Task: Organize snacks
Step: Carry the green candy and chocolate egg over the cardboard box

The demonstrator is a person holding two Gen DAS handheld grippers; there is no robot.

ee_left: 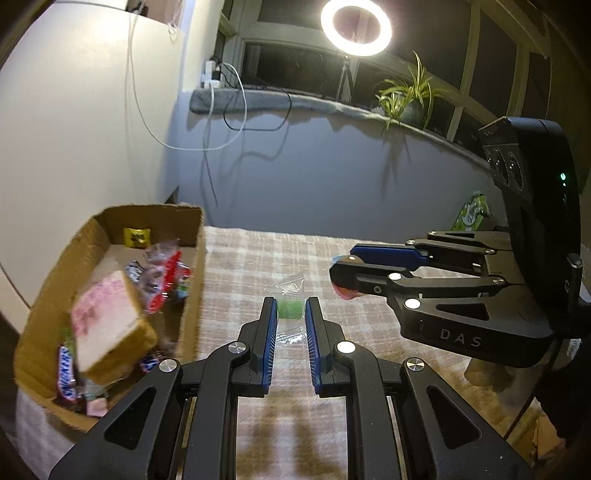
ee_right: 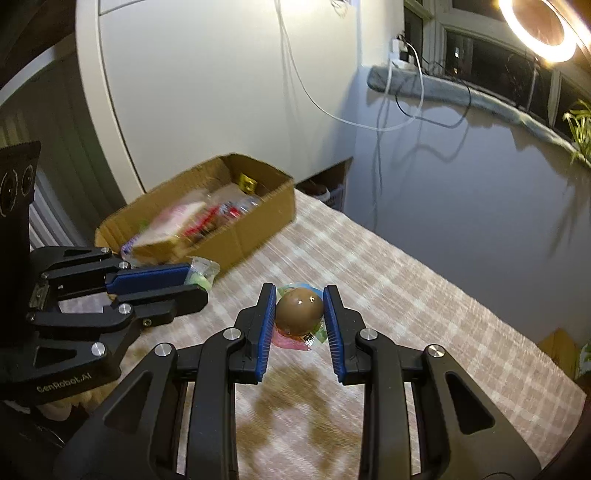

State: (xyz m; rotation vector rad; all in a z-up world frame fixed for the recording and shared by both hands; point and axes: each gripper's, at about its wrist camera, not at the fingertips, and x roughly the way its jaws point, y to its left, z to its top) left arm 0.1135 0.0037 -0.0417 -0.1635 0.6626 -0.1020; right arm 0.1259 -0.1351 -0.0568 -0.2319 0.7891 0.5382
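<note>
My left gripper is shut on a small green snack in a clear wrapper and holds it above the checked tablecloth. It also shows in the right wrist view with the green snack at its tips. My right gripper is shut on a brown packaged egg above the cloth. It also shows in the left wrist view. A cardboard box with several snacks stands at the left, also in the right wrist view.
The box holds a pink-topped packet, Snickers bars and a yellow sachet. A green packet lies at the far right of the table. A grey wall, cables, a ring light and a plant stand behind.
</note>
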